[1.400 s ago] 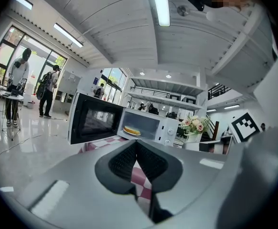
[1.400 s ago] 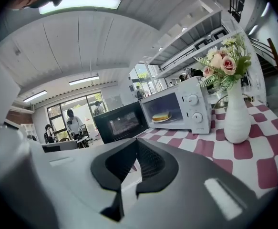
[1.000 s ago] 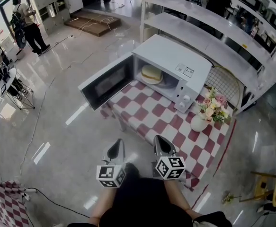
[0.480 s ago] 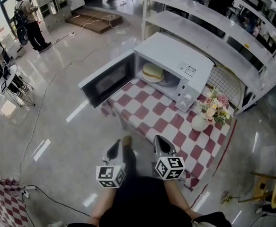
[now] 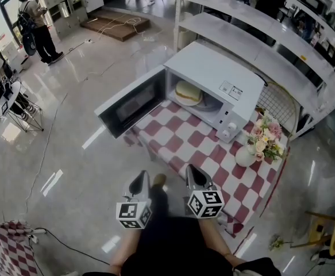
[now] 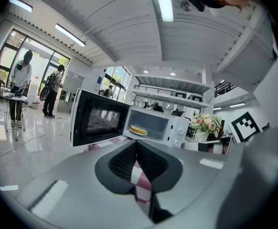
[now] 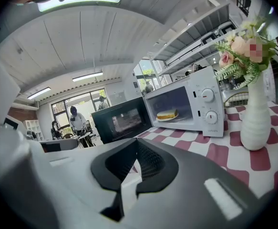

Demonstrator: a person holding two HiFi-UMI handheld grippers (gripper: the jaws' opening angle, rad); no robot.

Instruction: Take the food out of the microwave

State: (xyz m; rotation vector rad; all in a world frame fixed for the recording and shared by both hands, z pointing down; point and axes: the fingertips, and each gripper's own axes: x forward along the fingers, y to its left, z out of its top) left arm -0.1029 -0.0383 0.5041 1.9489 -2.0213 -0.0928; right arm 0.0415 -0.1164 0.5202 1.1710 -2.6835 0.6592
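Food lies inside the open microwave, well ahead of the left tool and right tool. In the head view the bench has drawn slightly nearer than a second ago, so I judge the approach under way. In the left gripper view the jaws are together and empty, with the food far ahead. In the right gripper view the jaws are likewise closed on nothing, and the food is ahead, slightly right.

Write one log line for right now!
door: open | food: inside microwave | left tongs: shut, empty | right tongs: shut, empty | both tongs: short of microwave
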